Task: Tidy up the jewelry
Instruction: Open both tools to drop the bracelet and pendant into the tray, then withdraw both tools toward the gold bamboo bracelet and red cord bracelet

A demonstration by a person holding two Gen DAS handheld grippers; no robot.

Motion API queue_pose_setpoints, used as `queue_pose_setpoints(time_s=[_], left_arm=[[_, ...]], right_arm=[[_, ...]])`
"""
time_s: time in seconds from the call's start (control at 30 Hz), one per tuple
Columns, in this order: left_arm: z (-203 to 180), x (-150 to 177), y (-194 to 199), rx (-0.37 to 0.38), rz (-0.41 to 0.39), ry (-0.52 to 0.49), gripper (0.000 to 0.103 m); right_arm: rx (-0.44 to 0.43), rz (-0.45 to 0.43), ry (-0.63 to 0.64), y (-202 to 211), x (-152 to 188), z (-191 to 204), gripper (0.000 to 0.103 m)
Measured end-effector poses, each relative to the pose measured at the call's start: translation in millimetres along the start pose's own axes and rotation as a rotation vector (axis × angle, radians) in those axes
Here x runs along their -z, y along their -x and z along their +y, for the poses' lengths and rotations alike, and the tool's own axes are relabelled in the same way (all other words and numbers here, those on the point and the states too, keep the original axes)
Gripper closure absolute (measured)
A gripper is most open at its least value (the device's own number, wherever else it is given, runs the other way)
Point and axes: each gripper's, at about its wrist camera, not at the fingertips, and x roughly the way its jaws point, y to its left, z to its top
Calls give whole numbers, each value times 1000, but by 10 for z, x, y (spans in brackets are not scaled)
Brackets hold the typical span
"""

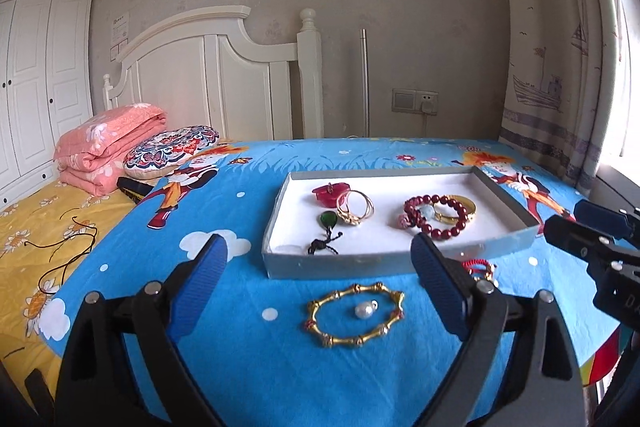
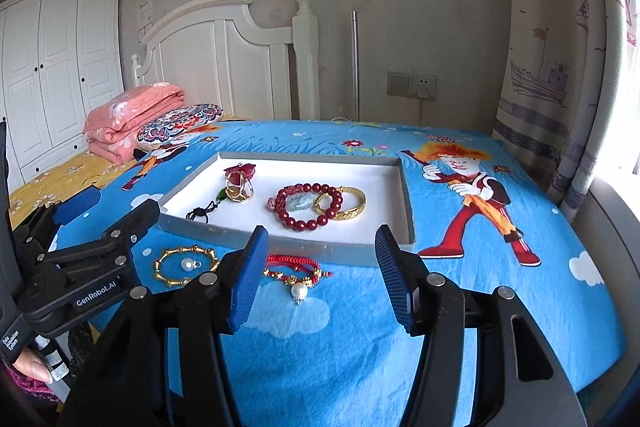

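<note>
A shallow grey tray (image 1: 360, 263) (image 2: 344, 247) with a white floor lies on the blue cloth. It holds a red bead bracelet (image 1: 436, 215) (image 2: 308, 205), a gold bangle (image 1: 460, 211) (image 2: 344, 205), gold rings (image 1: 354, 213) (image 2: 239, 191), a red flower piece (image 1: 331, 193) and a green pendant (image 1: 329, 221) (image 2: 220, 195). In front of the tray lie a gold bamboo bangle (image 1: 354, 315) (image 2: 185, 267) with a pearl (image 1: 365, 309) inside it, and a red cord bracelet (image 2: 294, 269) with a pearl (image 2: 299, 293). My left gripper (image 1: 320, 279) is open above the bamboo bangle. My right gripper (image 2: 320, 275) is open above the red cord bracelet.
The cloth-covered table (image 1: 248, 367) stands next to a bed with a yellow sheet (image 1: 36, 227), a folded pink quilt (image 1: 108, 147) and a patterned cushion (image 1: 172, 151). A curtain (image 2: 560, 67) hangs at the right. The table's near edge curves away at both sides.
</note>
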Motion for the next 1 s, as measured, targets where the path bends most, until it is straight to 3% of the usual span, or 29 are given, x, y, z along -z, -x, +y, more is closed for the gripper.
queue_pose_setpoints(time_s=[0.33, 1.0], left_arm=[[66, 418, -80, 28, 69, -4, 12], [228, 431, -306, 10, 145, 75, 13]], right_arm=[[12, 15, -14, -57, 331, 149, 48], [10, 38, 3, -93, 399, 231, 48]])
